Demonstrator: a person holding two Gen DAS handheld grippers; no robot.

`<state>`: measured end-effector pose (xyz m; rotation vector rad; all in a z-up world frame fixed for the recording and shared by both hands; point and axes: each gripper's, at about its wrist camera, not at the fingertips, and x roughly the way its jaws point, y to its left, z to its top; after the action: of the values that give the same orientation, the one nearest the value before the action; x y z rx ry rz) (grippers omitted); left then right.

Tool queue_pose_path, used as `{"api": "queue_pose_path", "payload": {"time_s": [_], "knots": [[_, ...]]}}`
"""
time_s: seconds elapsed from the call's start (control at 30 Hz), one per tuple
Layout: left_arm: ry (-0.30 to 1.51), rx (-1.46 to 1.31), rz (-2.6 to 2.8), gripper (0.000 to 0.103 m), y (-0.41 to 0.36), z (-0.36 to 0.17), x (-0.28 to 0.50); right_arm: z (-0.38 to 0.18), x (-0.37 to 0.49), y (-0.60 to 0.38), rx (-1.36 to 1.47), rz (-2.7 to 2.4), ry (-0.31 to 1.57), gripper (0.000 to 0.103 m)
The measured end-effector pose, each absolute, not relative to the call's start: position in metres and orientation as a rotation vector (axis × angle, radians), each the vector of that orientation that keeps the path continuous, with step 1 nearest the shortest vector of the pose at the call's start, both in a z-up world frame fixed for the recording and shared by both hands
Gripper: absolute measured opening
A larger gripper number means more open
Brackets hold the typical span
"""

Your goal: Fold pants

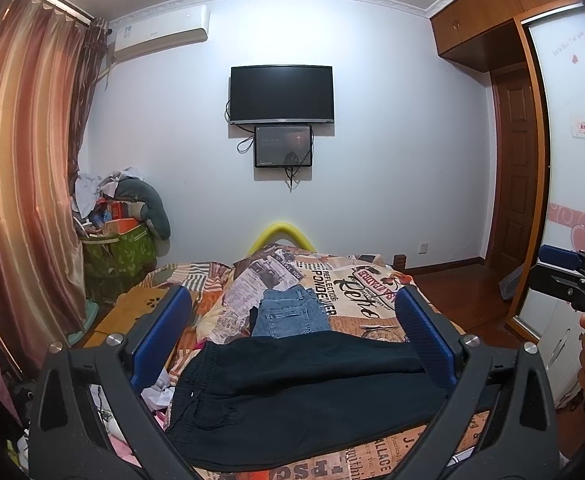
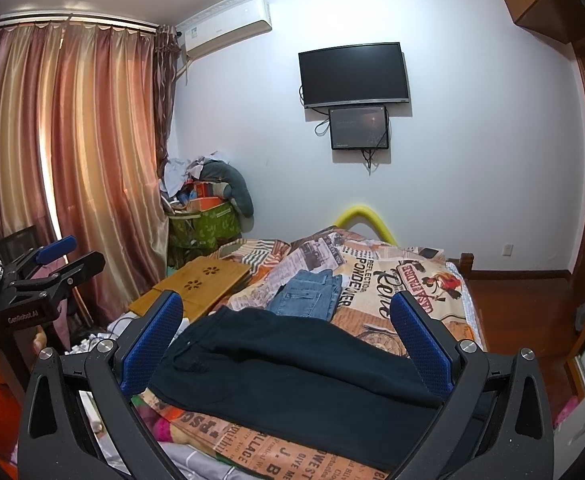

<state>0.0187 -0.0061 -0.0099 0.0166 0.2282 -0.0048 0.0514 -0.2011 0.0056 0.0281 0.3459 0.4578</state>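
Black pants [image 1: 292, 396] lie spread flat across the near part of the bed, waistband to the left; in the right wrist view the black pants [image 2: 300, 376] run diagonally. My left gripper [image 1: 292, 304] hangs open above them, blue pads wide apart, holding nothing. My right gripper [image 2: 288, 308] is open too, raised over the pants. Each gripper shows in the other's view: the right gripper [image 1: 568, 272] at the right edge with a hand, the left gripper [image 2: 52, 264] at the left edge. Folded blue jeans [image 1: 290, 312] lie beyond the black pants.
The bed [image 1: 376, 300] has a newspaper-print cover. A wooden lap table [image 2: 200, 284] sits at its left side. A green basket [image 1: 116, 248] piled with clutter stands in the corner by curtains [image 1: 24, 184]. A TV [image 1: 282, 94] hangs on the far wall; wardrobe and door on the right.
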Motion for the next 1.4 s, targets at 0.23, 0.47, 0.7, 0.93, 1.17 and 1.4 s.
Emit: {"api": "queue_pose_path", "payload": {"time_s": [0.23,0.47,0.7,0.93,1.17,1.4], "knots": [[0.242,0.004,-0.002,0.103,-0.001,-0.013,0.030,0.002,0.059,-0.199,0.026,0.458,0.362,0.103],[0.292,-0.008,0.004,0.103,0.011,-0.024,0.053,-0.008,0.077,-0.193,-0.004,0.429,0.391,0.103],[0.357,-0.012,0.078,0.103,0.033,-0.048,0.096,-0.033,0.114,-0.191,-0.007,0.424,0.459,0.103],[0.430,-0.010,0.135,0.102,0.058,-0.078,0.144,-0.056,0.153,-0.188,-0.022,0.390,0.529,0.103],[0.533,-0.024,0.188,0.084,0.090,-0.115,0.201,-0.078,0.196,-0.180,-0.043,0.379,0.605,0.090],[0.608,-0.014,0.211,0.081,0.120,-0.152,0.249,-0.102,0.240,-0.168,-0.059,0.404,0.680,0.078]]}}
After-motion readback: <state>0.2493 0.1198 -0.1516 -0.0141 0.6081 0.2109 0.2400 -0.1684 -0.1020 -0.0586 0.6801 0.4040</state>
